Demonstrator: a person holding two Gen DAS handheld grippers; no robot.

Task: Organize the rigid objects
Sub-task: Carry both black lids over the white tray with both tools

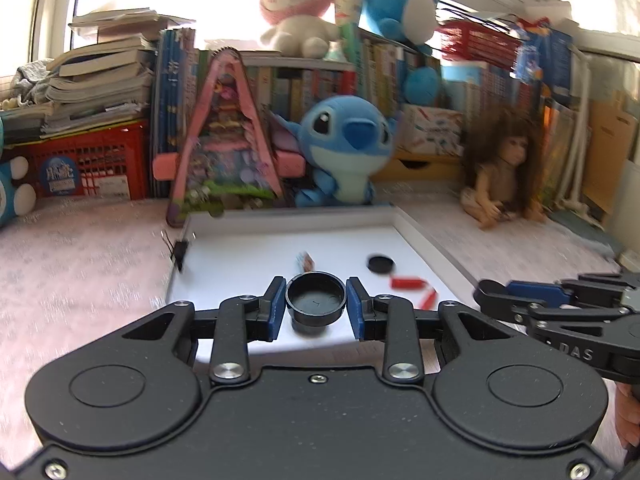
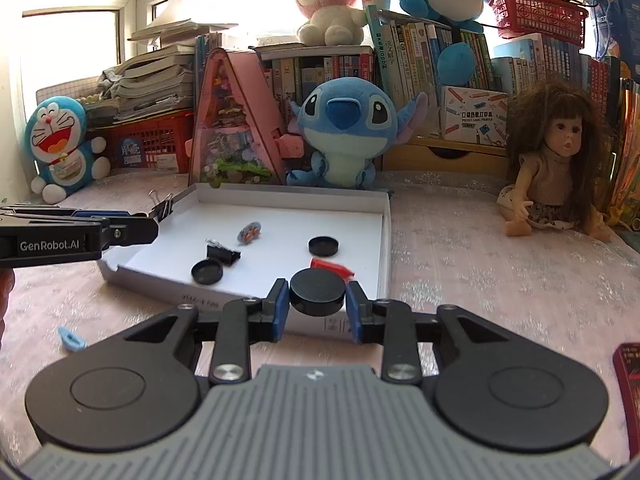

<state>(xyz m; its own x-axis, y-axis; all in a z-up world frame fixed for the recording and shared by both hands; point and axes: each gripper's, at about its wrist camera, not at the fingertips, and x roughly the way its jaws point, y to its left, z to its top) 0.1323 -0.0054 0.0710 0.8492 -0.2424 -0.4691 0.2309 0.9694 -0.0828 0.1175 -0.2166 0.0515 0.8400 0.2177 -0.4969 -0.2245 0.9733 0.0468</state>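
- Left wrist view: my left gripper [image 1: 316, 304] pinches a black cap [image 1: 316, 300], hollow side up, at lower centre over the white tray [image 1: 248, 240]. It's round, so it has no long axis. The frame is blurred — I judge a jolt could tip it out.
- Right wrist view: my right gripper [image 2: 317, 300] pinches a black disc [image 2: 317, 292], flat face up, above the tray's near edge. The pads grip only its rim — it may slip and fall outside.

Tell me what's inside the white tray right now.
In the white tray: two black caps, a black binder clip, a red piece, a small colourful item. The right gripper and its black cap cover the near edge.
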